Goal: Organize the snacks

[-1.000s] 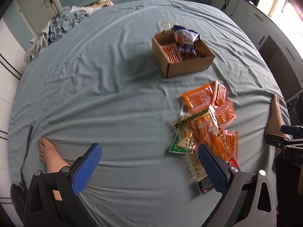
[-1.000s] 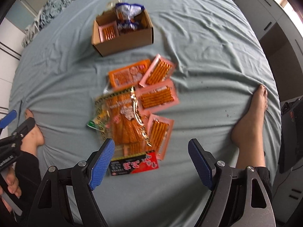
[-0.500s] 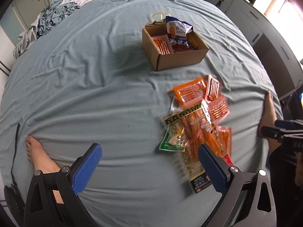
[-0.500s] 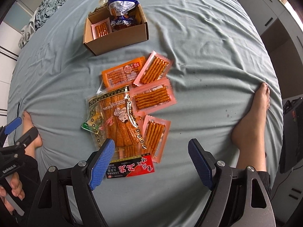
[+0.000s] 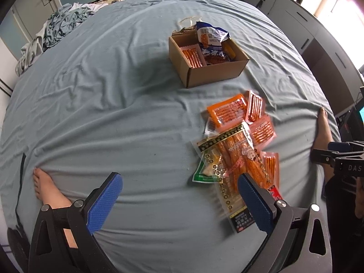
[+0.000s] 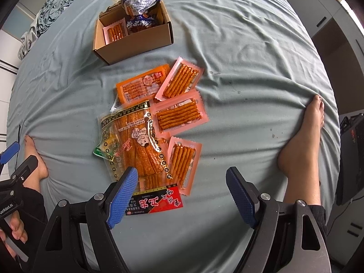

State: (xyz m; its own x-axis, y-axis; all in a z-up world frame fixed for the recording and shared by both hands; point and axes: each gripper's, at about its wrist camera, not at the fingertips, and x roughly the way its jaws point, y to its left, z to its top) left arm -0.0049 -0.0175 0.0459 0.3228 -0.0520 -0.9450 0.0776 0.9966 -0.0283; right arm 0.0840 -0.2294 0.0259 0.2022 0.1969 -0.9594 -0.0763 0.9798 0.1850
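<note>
A pile of snack packets [image 6: 157, 122] [image 5: 238, 147] lies on the grey-blue bedsheet: a big pack of orange strips [image 6: 136, 141], an orange flat pack [image 6: 141, 86], three pink packs of sticks [image 6: 182, 113], and a red-and-black pack [image 6: 157, 202]. Beyond them stands a cardboard box [image 6: 134, 43] [image 5: 211, 68] holding a blue bag [image 6: 141, 16] and a pink stick pack. My right gripper [image 6: 182, 179] hovers open just above the near end of the pile, nothing between its pads. My left gripper [image 5: 179, 188] hangs open over bare sheet, left of the pile.
A person's bare feet [image 6: 304, 136] [image 5: 45, 188] press into the sheet on either side of the pile. Crumpled bedding [image 5: 59, 29] lies at the far left corner. Cabinets [image 5: 318, 29] line the right side beyond the bed's edge.
The right gripper has sunk a little toward the pile, which now looks larger in its view. The left gripper's view has shifted slightly, with the box and pile sliding left in it. Both stay open.
</note>
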